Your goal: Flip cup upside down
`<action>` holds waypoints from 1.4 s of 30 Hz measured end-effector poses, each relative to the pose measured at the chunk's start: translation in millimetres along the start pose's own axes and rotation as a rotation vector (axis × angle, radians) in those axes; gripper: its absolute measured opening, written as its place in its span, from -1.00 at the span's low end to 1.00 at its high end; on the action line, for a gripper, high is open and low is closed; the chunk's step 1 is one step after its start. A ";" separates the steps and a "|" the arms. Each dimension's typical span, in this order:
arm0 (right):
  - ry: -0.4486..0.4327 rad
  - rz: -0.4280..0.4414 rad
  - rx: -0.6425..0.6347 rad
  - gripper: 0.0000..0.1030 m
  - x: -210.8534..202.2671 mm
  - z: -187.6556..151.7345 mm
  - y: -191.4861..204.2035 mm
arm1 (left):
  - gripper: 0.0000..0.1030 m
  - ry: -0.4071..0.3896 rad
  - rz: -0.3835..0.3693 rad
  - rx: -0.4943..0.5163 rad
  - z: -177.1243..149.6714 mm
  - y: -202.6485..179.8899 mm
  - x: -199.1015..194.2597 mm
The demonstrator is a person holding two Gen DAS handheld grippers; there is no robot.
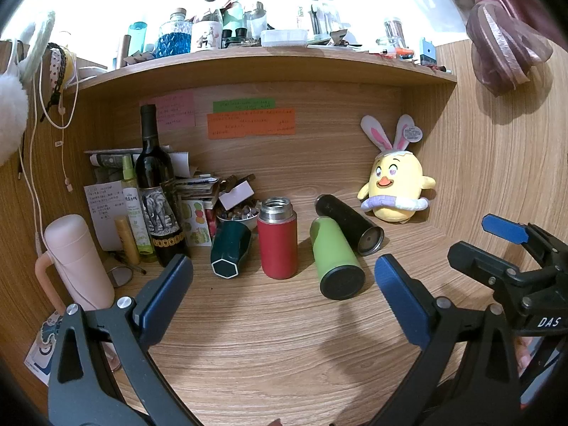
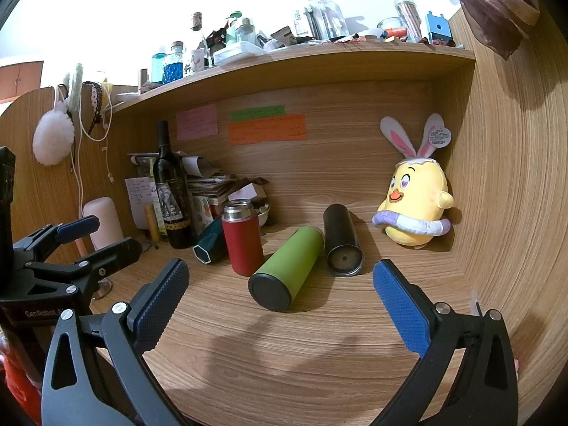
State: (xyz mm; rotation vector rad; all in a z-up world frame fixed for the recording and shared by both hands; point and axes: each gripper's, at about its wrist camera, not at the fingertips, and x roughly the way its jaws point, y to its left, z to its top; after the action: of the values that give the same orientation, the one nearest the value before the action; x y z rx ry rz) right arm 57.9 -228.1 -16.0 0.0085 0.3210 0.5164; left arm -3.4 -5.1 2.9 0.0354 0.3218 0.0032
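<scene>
Standing at the far left of the left wrist view is a pink flask [image 1: 80, 259], with a wine bottle [image 1: 156, 191] just right of it against a heap of papers. Next comes a dark green cup [image 1: 229, 250], tilted with its hexagonal base toward the camera and leaning close beside the red cup [image 1: 277, 239]; whether they touch I cannot tell. The red cup stands upright near the centre of the frame on the wooden desk [image 1: 284, 337], its steel mouth open at the top. Right of it a green flask [image 1: 335, 259] lies on its side, dark end toward the camera, and a black flask [image 1: 349, 223] lies just behind it, seemingly touching it near the far end. A yellow plush chick [image 1: 396, 188] sits in the right rear corner.

The left gripper [image 1: 284, 298] fills the bottom of that frame with its jaws spread wide; they hold nothing and touch nothing, and both blue pads sit well short of the cups. At the right edge the right gripper [image 1: 479, 238] shows from the side, jaws also parted and empty.

From the right wrist view, the left gripper [image 2: 103, 238] appears at the left edge, parted and empty. The red cup [image 2: 243, 236] stands left of centre, the green flask [image 2: 287, 269] lies in the middle, and the black flask [image 2: 340, 243] lies beside it. The right gripper [image 2: 280, 301] spans the lower frame, jaws spread wide, gripping nothing, with the green flask's dark end nearest the gap between its pads.
</scene>
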 end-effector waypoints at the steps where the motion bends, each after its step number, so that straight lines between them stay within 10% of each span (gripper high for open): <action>1: 0.000 0.000 0.000 1.00 -0.5 0.7 0.0 | 1.00 0.001 0.000 0.000 0.1 0.0 0.1; 34: 0.005 -0.004 0.001 1.00 3.3 0.9 -0.8 | 1.00 0.013 -0.007 -0.006 -1.7 -1.8 1.1; 42: 0.049 -0.011 0.027 1.00 26.5 -4.5 -11.9 | 1.00 0.150 -0.057 -0.035 10.0 22.0 69.9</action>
State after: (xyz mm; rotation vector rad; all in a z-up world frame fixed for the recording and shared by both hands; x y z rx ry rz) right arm 84.1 -225.9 -29.3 0.0204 0.3754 0.5022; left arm 66.1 17.1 -8.9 -0.0091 0.4721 -0.0453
